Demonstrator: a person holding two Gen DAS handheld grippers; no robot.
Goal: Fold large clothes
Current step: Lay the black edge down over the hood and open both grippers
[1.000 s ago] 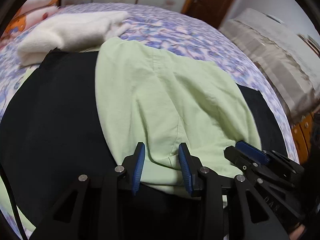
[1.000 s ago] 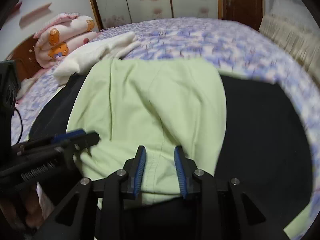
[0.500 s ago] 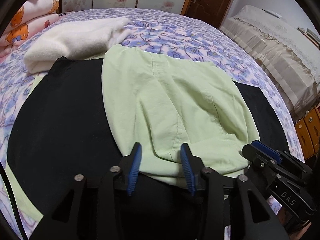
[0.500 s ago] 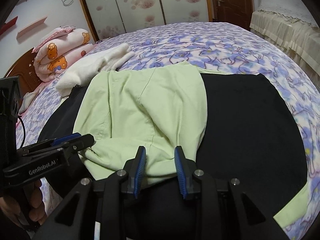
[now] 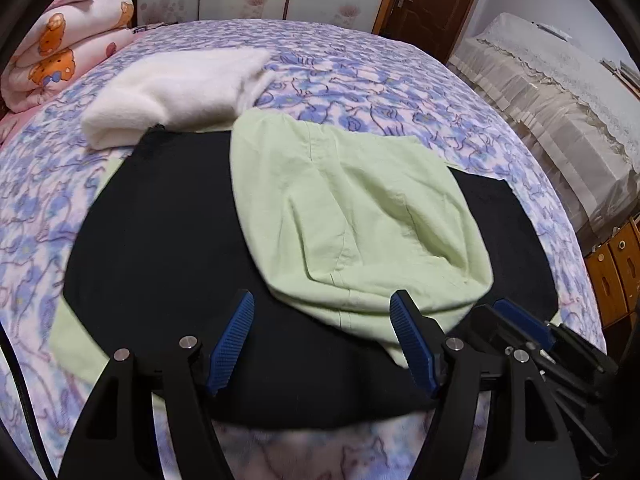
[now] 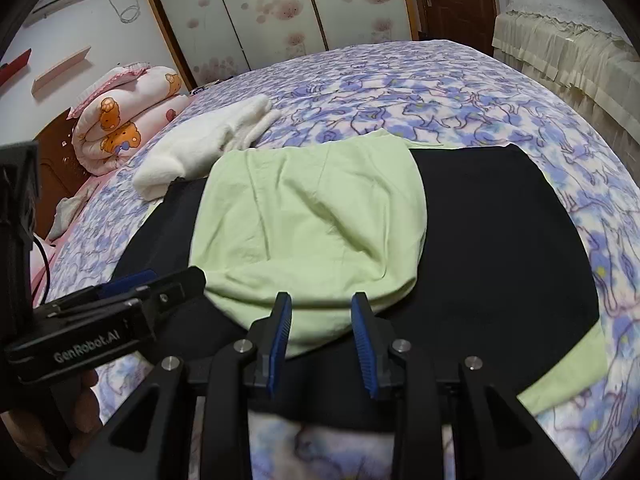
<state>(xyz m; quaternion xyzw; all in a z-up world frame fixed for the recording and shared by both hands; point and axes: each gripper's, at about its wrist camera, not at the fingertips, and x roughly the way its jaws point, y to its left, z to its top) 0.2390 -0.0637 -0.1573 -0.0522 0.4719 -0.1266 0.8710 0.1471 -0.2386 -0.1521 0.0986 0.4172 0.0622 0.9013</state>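
You had the light green garment (image 5: pixel 352 216) lying on the bed (image 5: pixel 360 72), doubled over on a black cloth (image 5: pixel 168 240) that was spread flat under it. Both were soft and light; they would sag and slide on each other, so I judged that a grip on one layer only could pull the fold open. The better place to take hold seemed the rounded near edge of the green garment, with all layers together between the jaws.

Your left gripper (image 5: pixel 322 340) was released, its jaws wide apart just before that edge, holding nothing. Your right gripper (image 6: pixel 322 340) was also released, jaws somewhat closer together, with the green edge lying just beyond its tips; nothing was grasped.

A white fluffy garment (image 5: pixel 180 88) lay at the far corner, touching the black cloth. A rolled quilt with bears (image 6: pixel 124 120) stood well apart. Nothing blocked your way, only the two grippers were near each other.
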